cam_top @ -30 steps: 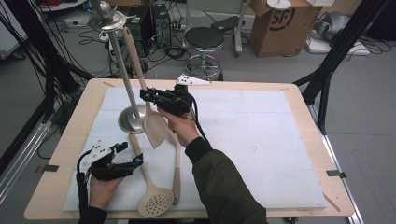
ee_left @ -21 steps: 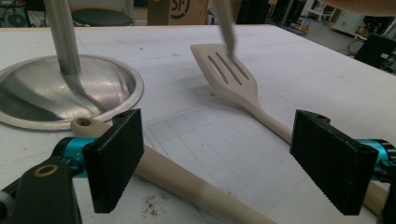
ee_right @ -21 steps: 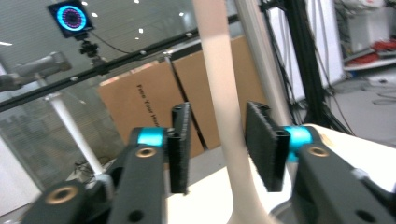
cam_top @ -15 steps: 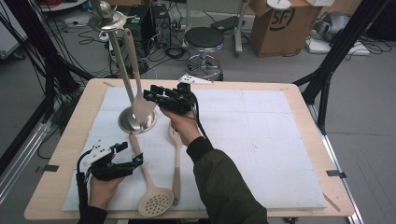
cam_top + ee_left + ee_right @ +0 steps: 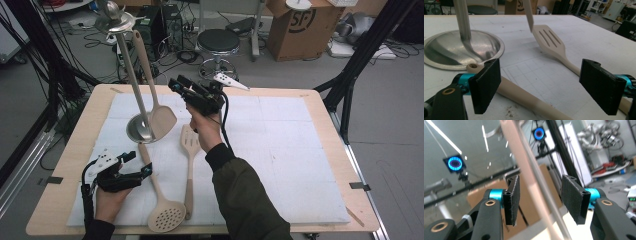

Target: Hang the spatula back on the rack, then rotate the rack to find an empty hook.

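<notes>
While the solid turner (image 5: 152, 95) hangs from the metal rack (image 5: 129, 80) | right gripper (image 5: 181, 86): jaws just opened, apart beside its handle, gripping nothing | left gripper (image 5: 134, 164): jaws wide, empty, straddling skimmer handle (image 5: 524, 96) | slotted turner (image 5: 190, 150): flat on mat.

A light wooden table (image 5: 330, 165) carries a white foam mat (image 5: 280, 150); a beige slotted spatula (image 5: 190, 145) and a beige perforated skimmer (image 5: 162, 217) lie just beside the left gripper (image 5: 132, 165).

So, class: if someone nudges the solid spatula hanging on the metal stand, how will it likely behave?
The solid spatula hangs from its handle top, so it would probably swing freely. It looks stiff and light. The metal stand, with its wide base, probably stays upright.
</notes>
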### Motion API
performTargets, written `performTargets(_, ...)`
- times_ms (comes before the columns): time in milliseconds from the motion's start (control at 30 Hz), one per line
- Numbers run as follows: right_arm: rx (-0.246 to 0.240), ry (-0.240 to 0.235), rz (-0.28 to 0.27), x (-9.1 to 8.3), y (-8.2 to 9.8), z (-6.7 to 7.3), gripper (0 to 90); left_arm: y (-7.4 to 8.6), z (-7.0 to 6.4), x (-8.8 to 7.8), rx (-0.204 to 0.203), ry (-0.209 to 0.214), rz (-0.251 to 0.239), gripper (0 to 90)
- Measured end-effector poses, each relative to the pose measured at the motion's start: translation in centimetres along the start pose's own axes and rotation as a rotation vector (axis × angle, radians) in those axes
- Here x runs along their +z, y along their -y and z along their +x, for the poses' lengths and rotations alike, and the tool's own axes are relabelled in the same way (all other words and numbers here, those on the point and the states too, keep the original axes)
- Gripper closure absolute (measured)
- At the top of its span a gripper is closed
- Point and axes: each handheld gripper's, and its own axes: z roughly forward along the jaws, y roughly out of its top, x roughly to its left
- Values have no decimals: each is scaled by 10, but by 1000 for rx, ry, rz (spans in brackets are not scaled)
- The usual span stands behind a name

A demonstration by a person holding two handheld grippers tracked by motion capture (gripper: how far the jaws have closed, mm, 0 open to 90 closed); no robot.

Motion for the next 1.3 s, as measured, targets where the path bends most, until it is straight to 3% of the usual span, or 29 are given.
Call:
performTargets(267,-17,-14,-80,11,-26,13,485,-1,-2,0,9,6,3,182)
performTargets(567,-53,-19,-94,20,-39,22,488,-1,-1,-1,6,6,-1,182)
performTargets(733,-46,-28,-109,26,-47,24,488,-1,-1,-1,-1,4,-6,182)
performTargets(967,-74,-50,-107,33,-49,38,491,-1,0,0,-2,1,-6,182)
performTargets(1300,-55,-54,-122,50,-54,42,530,0,1,-5,-4,-2,-7,182)
